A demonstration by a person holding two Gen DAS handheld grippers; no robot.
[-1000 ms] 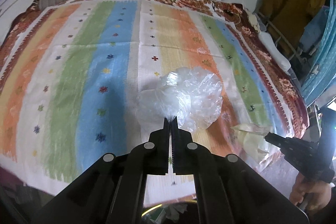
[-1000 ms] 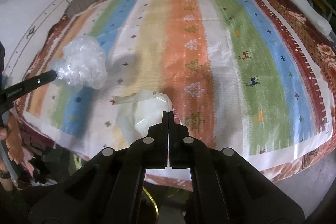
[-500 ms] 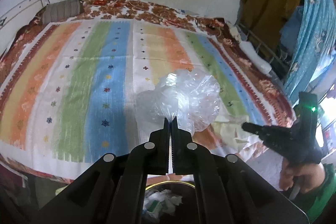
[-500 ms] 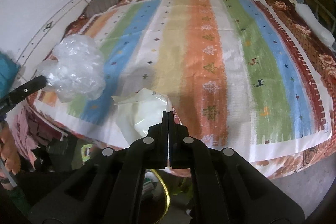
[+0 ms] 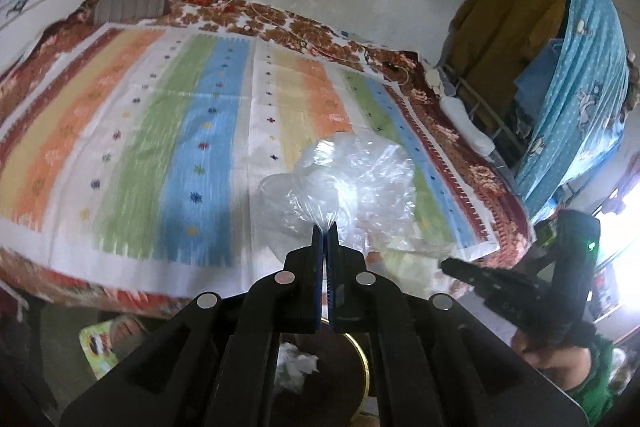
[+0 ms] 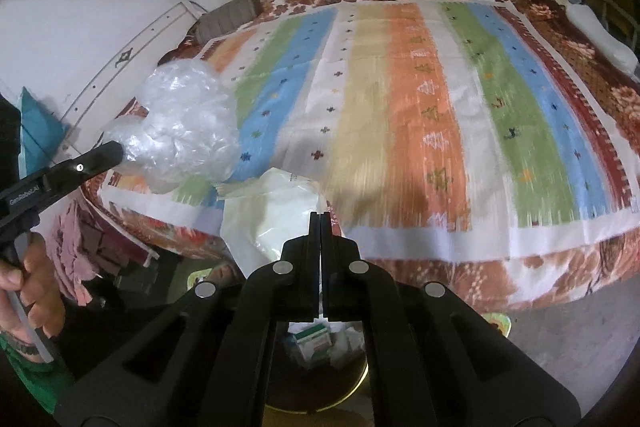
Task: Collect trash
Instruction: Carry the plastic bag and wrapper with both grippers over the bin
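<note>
Clear crumpled plastic bag [image 5: 352, 183] is hanging pinched in the left tongs [image 5: 325, 227], off the bed [image 5: 160, 131] edge. Whitish plastic wrapper [image 6: 276, 215] is sitting pinched in the right tongs [image 6: 320, 215], lower part hidden behind them. Bin [image 6: 320, 387] with gold rim is showing below, mostly blocked by the tongs; a green-white carton inside is unreadable. "GenRobot.AI" is reading on the left tongs' side.

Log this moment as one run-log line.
left gripper: shut on clear plastic bag | right gripper: shut on white plastic bag | both held above bin at bed edge
</note>
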